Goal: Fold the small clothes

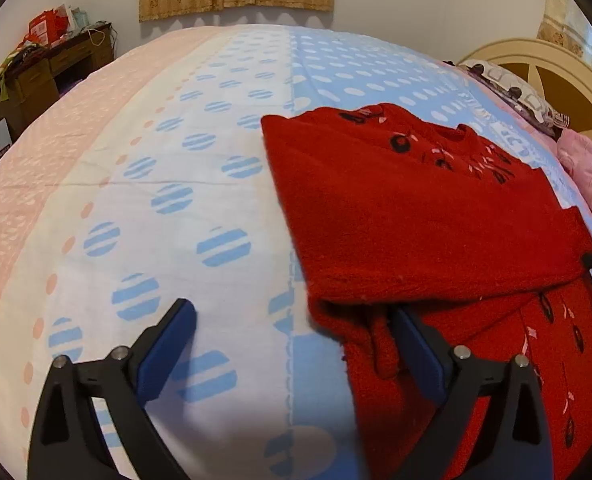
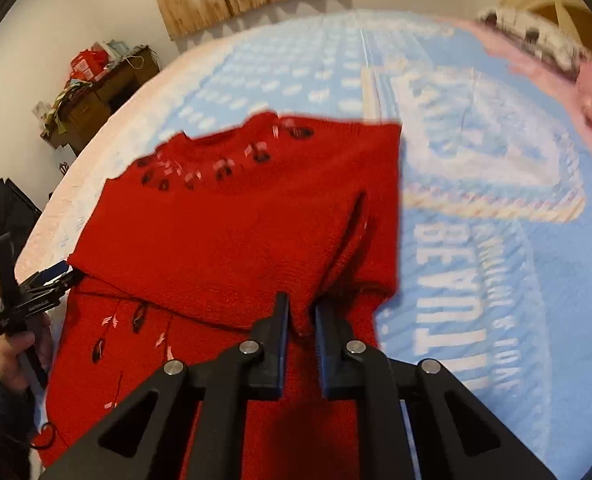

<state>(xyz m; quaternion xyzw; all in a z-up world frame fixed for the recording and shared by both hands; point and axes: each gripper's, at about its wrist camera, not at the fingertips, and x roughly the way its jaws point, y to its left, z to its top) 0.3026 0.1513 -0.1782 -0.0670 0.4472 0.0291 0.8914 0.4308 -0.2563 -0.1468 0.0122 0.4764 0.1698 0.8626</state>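
A: Left wrist view first. What have we got?

B: A red sweater (image 1: 416, 216) on the bed (image 1: 175, 208), filling the frame from about 2 to 5 o'clock. The left gripper (image 1: 291, 344) has its fingers spread wide. One sits over bare sheet at 7 o'clock; the other lies against a folded edge of the knit at 5 o'clock, pinching nothing. A dark tip pokes in at 3 o'clock, probably the other tool.

A: Which way does the sweater run?

B: Collar and dark pattern sit toward 1 o'clock, hem down at 5. So the long axis goes roughly 1 to 6, with one layer already turned over the body.

A: Now the right wrist view.

B: It's blurred. The sweater fills the centre and the 7 o'clock area, collar up near 11. The right gripper (image 2: 302, 316) has its fingers nearly together, pinching a ridge of red fabric at the sweater's 5 o'clock side. The left gripper shows at 9 o'clock in a hand (image 2: 15, 356), beside the cloth's edge.

A: How will it handle?

B: I'd judge it soft, thick and light, limp with no stiffness. It should sag between grips and cling rather than slip. Best held at edges or fold corners, taking both layers.
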